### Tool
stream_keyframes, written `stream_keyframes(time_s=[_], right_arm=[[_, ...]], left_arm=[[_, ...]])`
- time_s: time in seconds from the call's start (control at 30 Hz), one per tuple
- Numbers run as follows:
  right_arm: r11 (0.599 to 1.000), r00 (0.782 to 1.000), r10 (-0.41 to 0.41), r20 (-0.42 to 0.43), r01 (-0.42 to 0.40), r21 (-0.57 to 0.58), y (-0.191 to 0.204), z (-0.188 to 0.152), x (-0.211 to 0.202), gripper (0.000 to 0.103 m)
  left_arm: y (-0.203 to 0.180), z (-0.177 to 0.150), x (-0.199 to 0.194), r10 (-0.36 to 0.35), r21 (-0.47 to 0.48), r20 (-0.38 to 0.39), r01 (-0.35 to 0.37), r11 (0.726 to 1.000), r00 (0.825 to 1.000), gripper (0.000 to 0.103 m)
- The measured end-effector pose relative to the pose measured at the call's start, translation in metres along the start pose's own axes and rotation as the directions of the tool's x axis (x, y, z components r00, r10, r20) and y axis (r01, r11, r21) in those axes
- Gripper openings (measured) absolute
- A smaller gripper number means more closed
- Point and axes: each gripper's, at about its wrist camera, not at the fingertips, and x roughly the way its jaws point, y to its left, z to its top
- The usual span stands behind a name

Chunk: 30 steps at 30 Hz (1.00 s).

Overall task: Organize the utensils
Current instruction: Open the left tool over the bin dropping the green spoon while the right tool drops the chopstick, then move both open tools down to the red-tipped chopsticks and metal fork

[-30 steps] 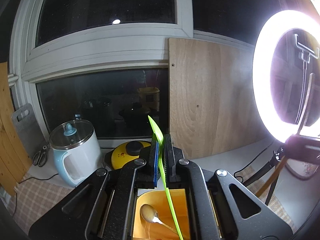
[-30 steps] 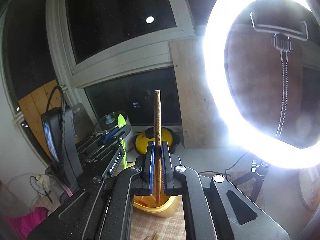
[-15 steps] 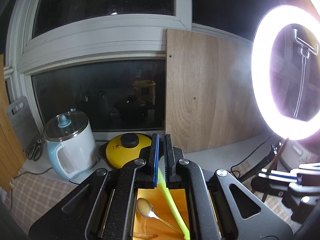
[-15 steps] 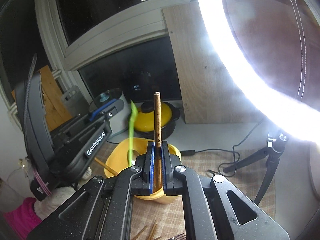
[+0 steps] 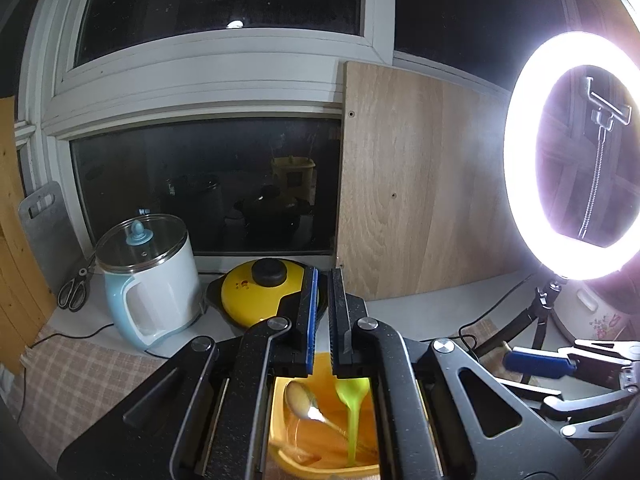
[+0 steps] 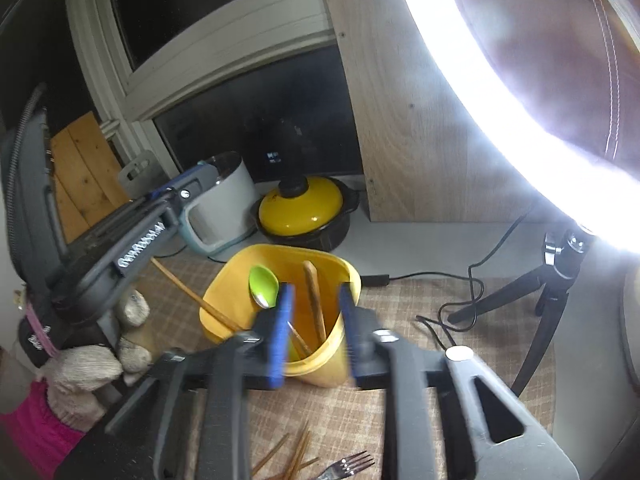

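My two claws, black and speckled.
Left gripper (image 5: pixel 322 312): blue pad, silver round screws on the linkages. Right gripper (image 6: pixel 314 332): same blue pad, silver screw; pink sleeve (image 6: pixel 28 428), knitted glove (image 6: pixel 76 380).

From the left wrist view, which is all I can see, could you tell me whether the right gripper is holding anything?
Observer: No, the right gripper is open and empty, close to the cup.
Operator: Thank you. Is anything lying outside the cup?
Observer: Yes, a fork lies on the cloth in front of the cup.
Operator: Is the fork alone there?
Observer: No, several chopsticks lie on the cloth just left of it.
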Motion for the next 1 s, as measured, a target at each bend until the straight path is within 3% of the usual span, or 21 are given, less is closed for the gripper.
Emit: stream_keyframes(time_s=[0.33,0.4,0.43,0.47,0.5,0.73,0.8,1.0], right_arm=[[1.0,1.0,0.002,-0.004,-0.002,0.014,-0.004,-0.015,-0.011,0.046],[1.0,1.0,0.005,-0.003,-0.005,0.021,-0.006,-0.018,-0.014,0.046],[1.0,1.0,0.007,-0.002,-0.007,0.023,-0.006,-0.02,-0.016,0.046],[1.0,1.0,0.007,-0.001,-0.007,0.023,-0.007,-0.023,-0.019,0.046],[1.0,1.0,0.008,-0.001,-0.008,0.022,-0.007,-0.025,-0.021,0.046],[0.999,1.0,0.025,-0.01,-0.025,0.046,-0.019,-0.052,-0.035,0.049],[0.998,0.999,0.036,-0.015,-0.035,0.06,-0.024,-0.06,-0.037,0.057],[0.995,0.998,0.062,-0.032,-0.059,0.075,-0.037,-0.085,-0.042,0.058]], left_arm=[[0.013,-0.009,-0.033,-0.024,0.006,-0.035,0.025,1.0,0.999,0.003],[0.015,-0.014,-0.038,-0.03,0.009,-0.049,0.031,0.999,0.998,0.013],[0.016,-0.017,-0.042,-0.038,0.01,-0.056,0.039,0.999,0.998,0.033],[0.017,-0.019,-0.045,-0.046,0.012,-0.06,0.047,0.999,0.997,0.046],[0.018,-0.021,-0.049,-0.053,0.014,-0.062,0.054,0.998,0.997,0.048],[0.024,-0.045,-0.071,-0.083,0.022,-0.135,0.087,0.996,0.987,0.048],[0.027,-0.054,-0.075,-0.099,0.016,-0.17,0.103,0.995,0.98,0.048],[0.03,-0.086,-0.081,-0.11,0.003,-0.262,0.115,0.993,0.959,0.048]])
